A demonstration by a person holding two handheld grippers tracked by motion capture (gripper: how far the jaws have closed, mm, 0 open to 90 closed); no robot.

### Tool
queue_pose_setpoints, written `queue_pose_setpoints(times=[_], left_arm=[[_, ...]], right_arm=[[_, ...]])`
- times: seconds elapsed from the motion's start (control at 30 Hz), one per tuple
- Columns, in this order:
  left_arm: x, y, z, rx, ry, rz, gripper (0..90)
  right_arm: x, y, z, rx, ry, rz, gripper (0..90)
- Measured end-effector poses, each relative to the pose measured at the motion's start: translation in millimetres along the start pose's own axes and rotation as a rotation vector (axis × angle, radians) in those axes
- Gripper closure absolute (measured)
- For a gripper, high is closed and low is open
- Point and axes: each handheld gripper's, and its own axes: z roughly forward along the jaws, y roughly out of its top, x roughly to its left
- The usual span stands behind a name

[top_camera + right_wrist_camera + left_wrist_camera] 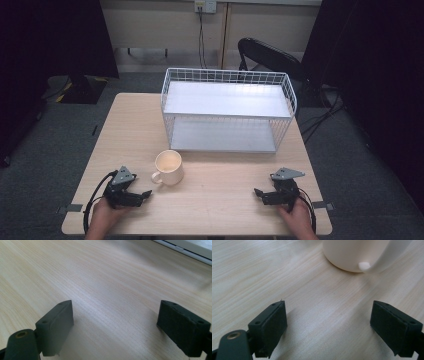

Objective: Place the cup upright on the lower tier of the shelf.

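A cream ceramic mug [169,167] stands upright on the light wooden table [215,200], in the near-left part of the top, with its handle [156,177] pointing toward the person's left hand. The mug looks empty from the high view, though the glare on its inside makes that hard to confirm.

The left gripper [141,194] rests low over the table at the near-left edge, held in the person's left hand [106,216]. Its jaws stand wide apart with nothing between them but bare wood. In the left gripper view [329,322] the mug's rounded base [352,255] and the lower end of the handle [372,266] sit just ahead of the jaws, near them but not touching.

The right gripper [260,194] lies at the near-right edge of the table, held in the right hand [298,220], well apart from the mug. Its jaws are also spread wide and empty; in the right gripper view [115,322] plain tabletop lies between them, with a pale edge [185,250] at the top right corner, possibly the foot of the rack.

Behind the mug, toward the far side of the table, stands a white wire rack [227,110] with two flat shelves, one above the other, both bare. A dark folding chair [267,55] stands on the grey floor beyond the table.
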Motion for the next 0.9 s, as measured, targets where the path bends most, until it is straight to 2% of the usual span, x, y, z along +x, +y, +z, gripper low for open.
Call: queue_pose_setpoints(times=[0.07, 0.17, 0.3, 0.43, 0.63, 0.73, 0.9], left_arm=[[0.5, 1.7, 0.0, 0.012, 0.0, 0.004, 13.5], [1.4, 4.2, -1.0, 0.036, 0.021, -0.01, 15.3], [3.2, 6.7, -3.5, 0.052, 0.028, -0.02, 15.9], [3.6, 13.3, -10.3, 0.027, 0.033, -0.007, 16.4], [1.8, 28.9, -22.1, -0.034, 0.017, -0.013, 16.4], [-1.4, 35.6, -26.1, -0.035, 0.011, 0.008, 17.6], [-6.6, 44.4, -31.1, -0.046, -0.02, 0.013, 19.0]], right_arm=[[0.0, 0.0, 0.0, 0.0, 0.0, 0.0, 12.7], [0.0, 0.0, 0.0, 0.0, 0.0, 0.0, 12.7], [0.0, 0.0, 0.0, 0.0, 0.0, 0.0, 12.7], [0.0, 0.0, 0.0, 0.0, 0.0, 0.0, 12.7], [0.0, 0.0, 0.0, 0.0, 0.0, 0.0, 12.7], [0.0, 0.0, 0.0, 0.0, 0.0, 0.0, 12.7], [0.0, 0.0, 0.0, 0.0, 0.0, 0.0, 12.7]])
